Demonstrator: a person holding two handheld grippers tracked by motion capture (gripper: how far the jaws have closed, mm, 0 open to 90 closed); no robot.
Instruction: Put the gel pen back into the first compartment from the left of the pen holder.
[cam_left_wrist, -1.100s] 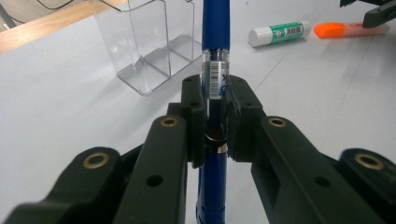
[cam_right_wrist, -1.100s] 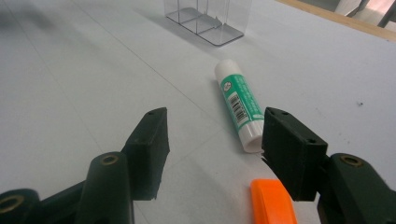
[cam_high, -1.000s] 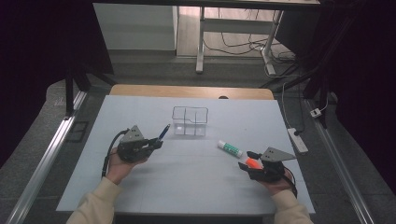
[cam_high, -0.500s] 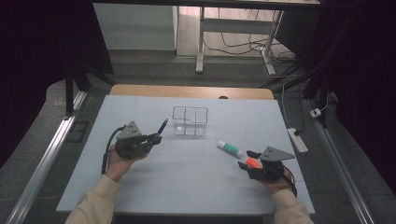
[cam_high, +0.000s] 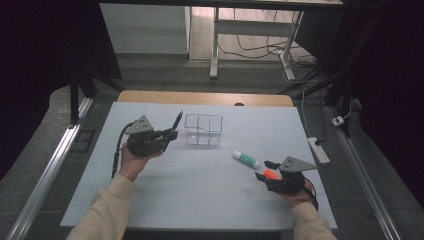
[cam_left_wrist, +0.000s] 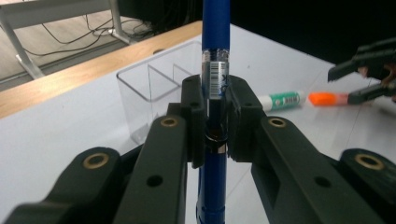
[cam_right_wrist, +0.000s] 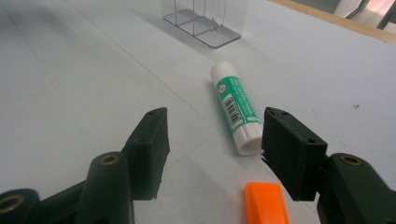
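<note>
My left gripper (cam_high: 169, 135) is shut on a blue pen (cam_left_wrist: 215, 70), which stands upright between its pads and sticks up beside the clear divided box (cam_high: 203, 129). In the high view the blue pen (cam_high: 178, 120) is lifted off the table, just left of the box. My right gripper (cam_right_wrist: 215, 151) rests open near the table's front right. A green-and-white glue stick (cam_right_wrist: 235, 111) lies just beyond its fingertips, and an orange marker (cam_right_wrist: 264, 201) lies between its jaws, untouched. The glue stick (cam_high: 246, 159) and orange marker (cam_high: 269, 174) also show in the high view.
The work surface is a white sheet (cam_high: 200, 190) on a wooden table (cam_high: 200, 98). A power strip (cam_high: 320, 150) lies off the sheet's right edge. Desk legs and cables stand on the floor beyond the table.
My left gripper has risen and moved slightly towards the clear box with the pen, which has tipped up more upright. The right gripper has stayed put.
</note>
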